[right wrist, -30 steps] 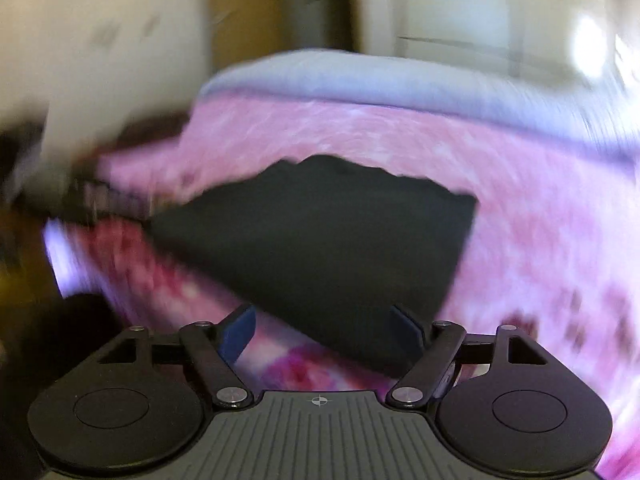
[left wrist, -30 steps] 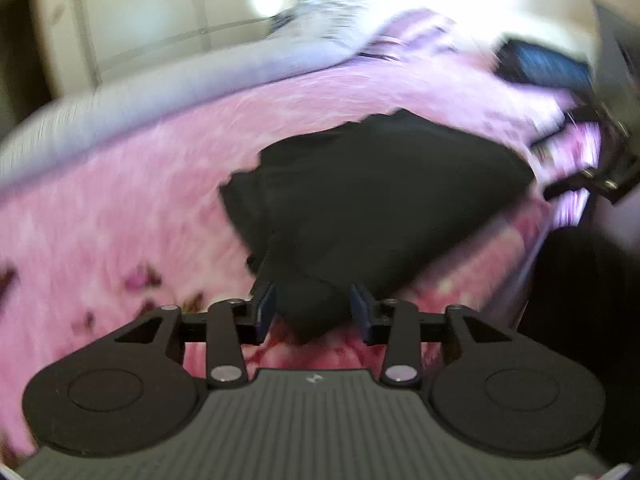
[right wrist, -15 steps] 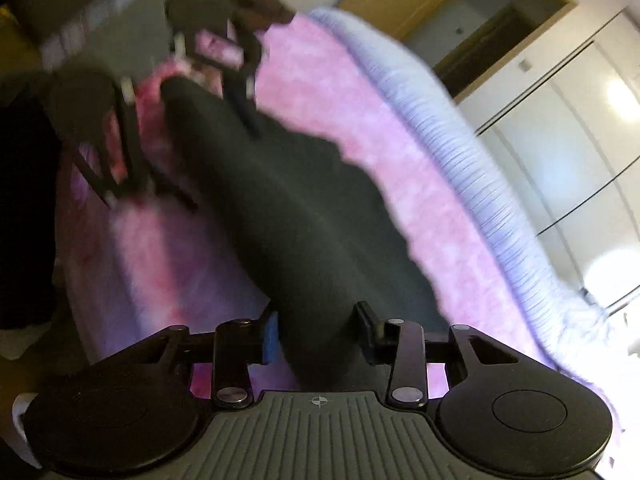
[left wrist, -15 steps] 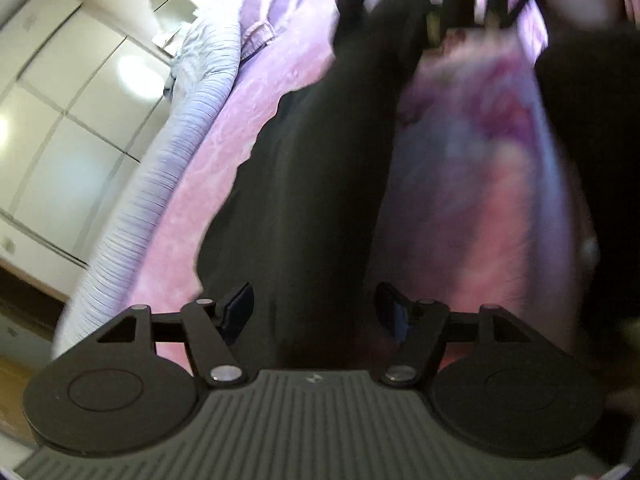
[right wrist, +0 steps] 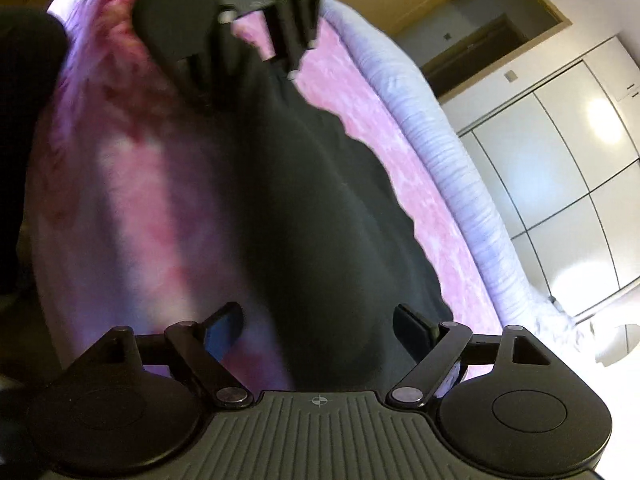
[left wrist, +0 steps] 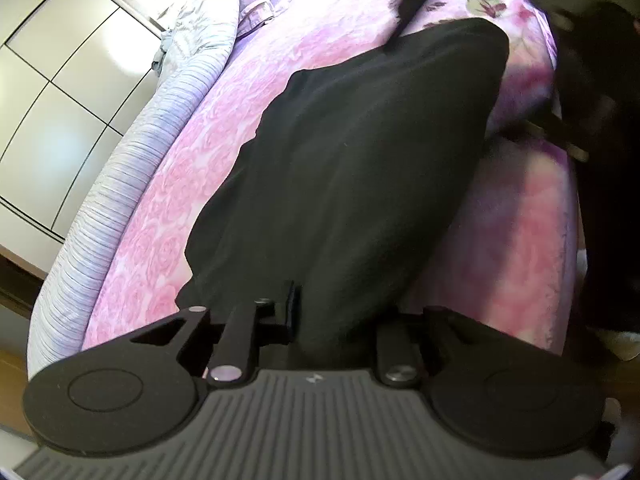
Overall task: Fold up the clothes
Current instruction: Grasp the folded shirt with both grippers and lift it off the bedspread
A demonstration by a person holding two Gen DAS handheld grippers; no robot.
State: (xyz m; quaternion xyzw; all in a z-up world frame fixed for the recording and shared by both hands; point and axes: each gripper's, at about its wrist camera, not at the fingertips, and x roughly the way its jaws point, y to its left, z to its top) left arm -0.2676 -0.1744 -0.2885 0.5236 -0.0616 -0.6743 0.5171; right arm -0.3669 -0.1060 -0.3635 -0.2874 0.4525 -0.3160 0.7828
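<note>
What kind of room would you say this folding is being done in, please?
Most likely a bedroom: a bed with a pink floral bedspread, a rolled pale striped duvet along its far side, and white panelled wardrobe doors behind.

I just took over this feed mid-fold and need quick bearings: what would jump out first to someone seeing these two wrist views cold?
The black garment dominates, stretched lengthwise across the pink floral bedspread between the two grippers. The left gripper is closed on its near end, while the right gripper straddles the opposite end with jaws apart. A lavender ribbed quilt edges the bed's far side, with white wardrobe doors behind.
</note>
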